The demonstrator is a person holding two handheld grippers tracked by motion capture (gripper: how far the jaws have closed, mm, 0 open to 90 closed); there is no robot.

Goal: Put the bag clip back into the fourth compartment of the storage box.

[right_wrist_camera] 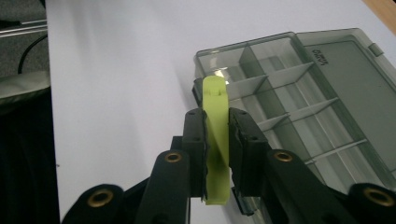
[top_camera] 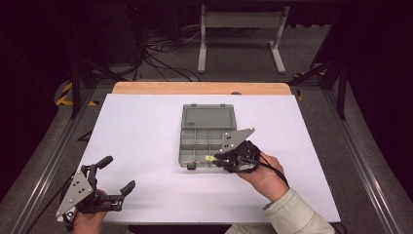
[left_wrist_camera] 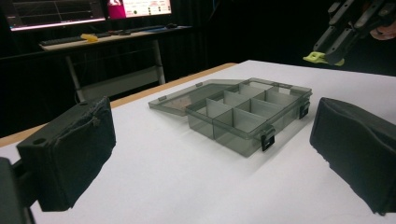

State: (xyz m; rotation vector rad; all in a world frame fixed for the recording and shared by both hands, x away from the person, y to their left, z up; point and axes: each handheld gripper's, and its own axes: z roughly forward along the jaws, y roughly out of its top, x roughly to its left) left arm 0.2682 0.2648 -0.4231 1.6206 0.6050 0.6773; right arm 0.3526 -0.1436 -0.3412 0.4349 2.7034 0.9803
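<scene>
Right gripper: clamps green clip, above open box near edge; left gripper: jaws wide, empty, resting on table

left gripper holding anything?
No: the left gripper rests open on the white table, with nothing between its pads.

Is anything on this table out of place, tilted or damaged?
Nothing stands out. The grey translucent plastic compartment box lies flat with its lid open, dividers straight. The right tongs grip a yellow-green plastic strip near it.
</scene>
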